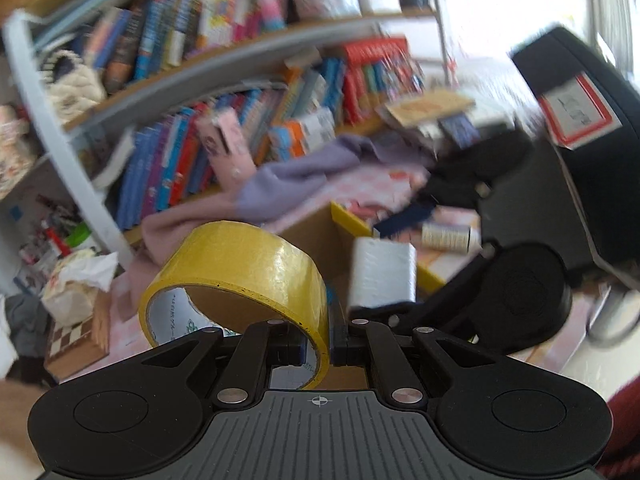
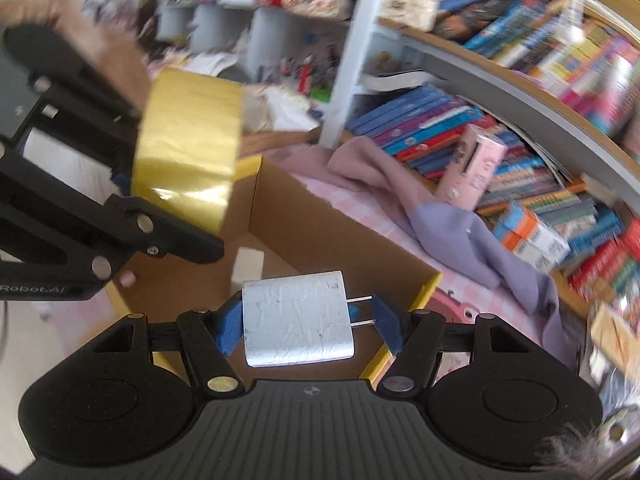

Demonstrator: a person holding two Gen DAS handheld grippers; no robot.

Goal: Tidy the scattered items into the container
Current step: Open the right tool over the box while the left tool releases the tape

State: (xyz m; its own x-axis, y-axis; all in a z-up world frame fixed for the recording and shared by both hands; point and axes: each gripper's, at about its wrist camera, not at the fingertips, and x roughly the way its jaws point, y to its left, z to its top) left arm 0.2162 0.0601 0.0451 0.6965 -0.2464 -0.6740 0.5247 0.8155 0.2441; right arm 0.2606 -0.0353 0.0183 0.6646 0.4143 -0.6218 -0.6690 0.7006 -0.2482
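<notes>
Above the cardboard box [image 2: 328, 232], the left gripper [image 1: 330, 344] pinches the tape roll [image 1: 240, 268] by its thin wall; the right gripper [image 2: 308, 320] clamps the charger [image 2: 298, 318]. A knock against the box rim could likely twist the roll loose.

"Robot.AI" on the left tool [image 2: 120, 184], book spines too blurred to read

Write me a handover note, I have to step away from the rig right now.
Left gripper: shut on the wall of the yellow tape roll.
Right gripper: holds the white charger; the left pad presses on it, the prongs point at the right pad.
Box: open cardboard, just ahead of both grippers.
Done: both items picked up.
Left: release both into the box. A small spool lies beyond it.
</notes>
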